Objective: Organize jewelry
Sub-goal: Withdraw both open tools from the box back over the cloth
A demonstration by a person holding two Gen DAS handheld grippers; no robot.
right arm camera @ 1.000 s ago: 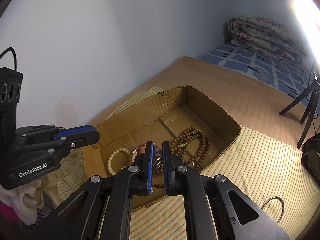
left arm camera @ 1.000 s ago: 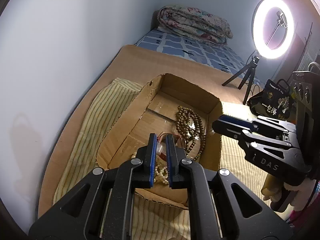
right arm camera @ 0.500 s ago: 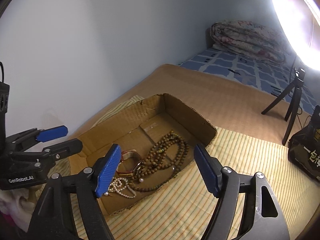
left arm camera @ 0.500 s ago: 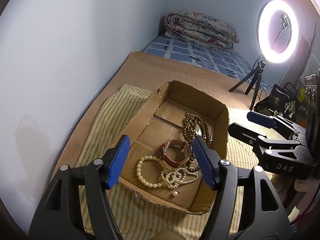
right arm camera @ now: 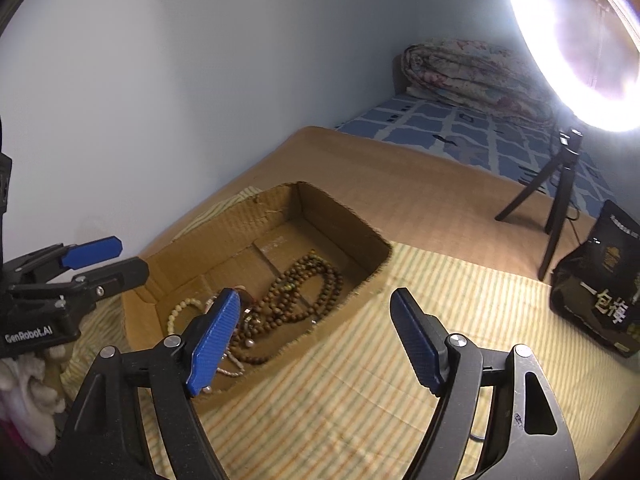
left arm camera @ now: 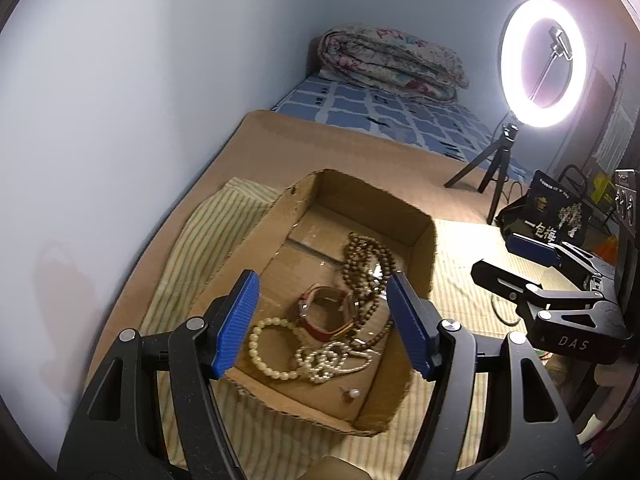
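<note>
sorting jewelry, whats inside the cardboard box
Inside the cardboard box: brown bead necklace, red-strapped watch, cream bead bracelet, tangled pearl strand, one loose pearl piece. Anything beneath the tangle is hidden.

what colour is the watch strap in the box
Red-brown, on the watch in the cardboard box; the left wrist view shows it best.

Both the left tool (left arm camera: 324, 322) and the right tool (right arm camera: 316, 338) are matte black frames with silver screws and ribbed blue pads, one stamped "DAS", the other "GenRobot.AI".
</note>
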